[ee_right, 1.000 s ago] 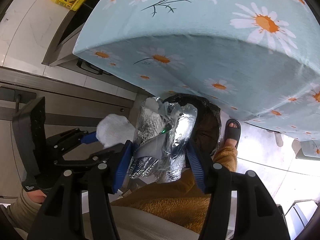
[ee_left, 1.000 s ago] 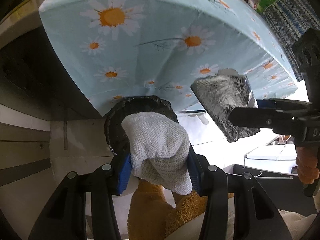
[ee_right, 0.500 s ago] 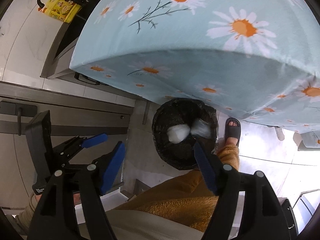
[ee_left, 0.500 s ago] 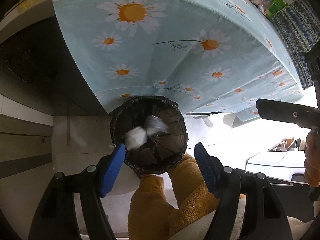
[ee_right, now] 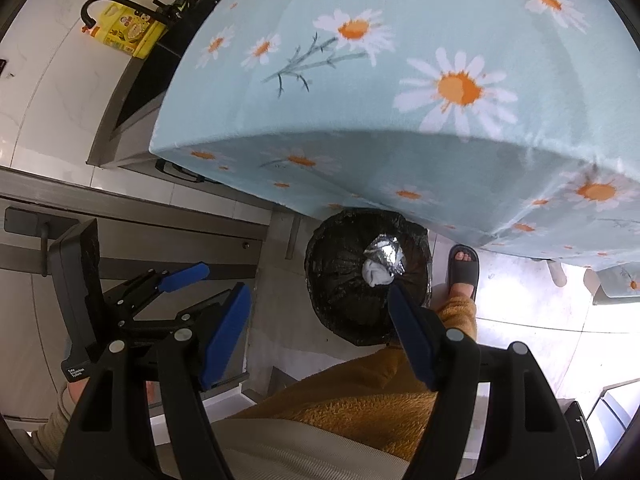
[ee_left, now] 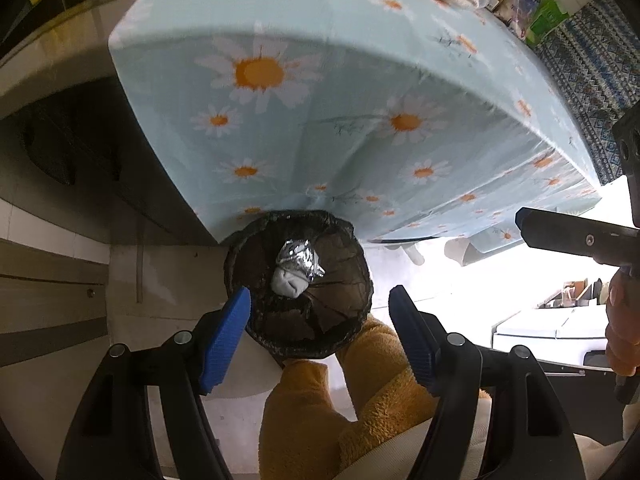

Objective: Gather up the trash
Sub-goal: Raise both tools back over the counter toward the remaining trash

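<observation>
A round bin lined with a black bag [ee_left: 352, 312] [ee_right: 340, 300] stands on the floor at the table's corner. Inside it lie a white balled cloth [ee_left: 289, 283] [ee_right: 376, 273] and a crumpled silver foil wrapper [ee_left: 299, 258] [ee_right: 385, 251], touching. My left gripper [ee_left: 320, 340] is open and empty above the bin. My right gripper [ee_right: 320, 336] is open and empty above it too. The left gripper also shows in the right wrist view [ee_right: 180, 280], and one right finger shows in the left wrist view [ee_left: 576, 234].
A table under a light blue daisy cloth [ee_left: 360, 92] [ee_right: 400, 100] overhangs the bin. The person's orange-clad legs [ee_left: 348, 408] and sandalled foot [ee_right: 462, 270] are beside the bin. Grey cabinets [ee_right: 140, 232] stand left. A yellow pack [ee_right: 128, 34] sits on the counter.
Both grippers opened and dropped their loads: the white cloth and the foil wrapper fell into the bin. Both grippers then rose, so the bin looks smaller.
</observation>
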The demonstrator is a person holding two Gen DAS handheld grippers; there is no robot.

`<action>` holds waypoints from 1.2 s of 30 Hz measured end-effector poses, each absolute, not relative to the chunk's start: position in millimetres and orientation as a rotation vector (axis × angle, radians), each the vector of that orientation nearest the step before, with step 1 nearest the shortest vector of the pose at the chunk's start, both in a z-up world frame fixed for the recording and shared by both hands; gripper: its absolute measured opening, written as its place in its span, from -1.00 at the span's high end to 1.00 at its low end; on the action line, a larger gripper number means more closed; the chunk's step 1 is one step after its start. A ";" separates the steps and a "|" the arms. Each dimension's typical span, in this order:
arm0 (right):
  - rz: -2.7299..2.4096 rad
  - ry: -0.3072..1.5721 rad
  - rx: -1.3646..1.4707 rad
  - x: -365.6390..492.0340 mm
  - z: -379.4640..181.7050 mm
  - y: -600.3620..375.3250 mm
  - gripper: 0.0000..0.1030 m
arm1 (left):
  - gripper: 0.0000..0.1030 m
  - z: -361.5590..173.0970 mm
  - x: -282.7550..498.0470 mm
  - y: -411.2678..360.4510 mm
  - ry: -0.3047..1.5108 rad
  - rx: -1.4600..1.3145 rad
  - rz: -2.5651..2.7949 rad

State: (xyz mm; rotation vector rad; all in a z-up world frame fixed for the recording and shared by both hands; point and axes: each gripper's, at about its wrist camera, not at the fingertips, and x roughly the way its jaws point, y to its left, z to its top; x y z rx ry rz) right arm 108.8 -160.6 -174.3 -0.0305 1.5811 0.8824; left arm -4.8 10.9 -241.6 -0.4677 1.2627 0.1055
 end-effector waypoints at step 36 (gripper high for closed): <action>0.902 1.249 -0.038 304.3 -77.4 -139.3 -0.38 | -0.35 -108.9 131.1 25.0 1.003 -0.372 0.162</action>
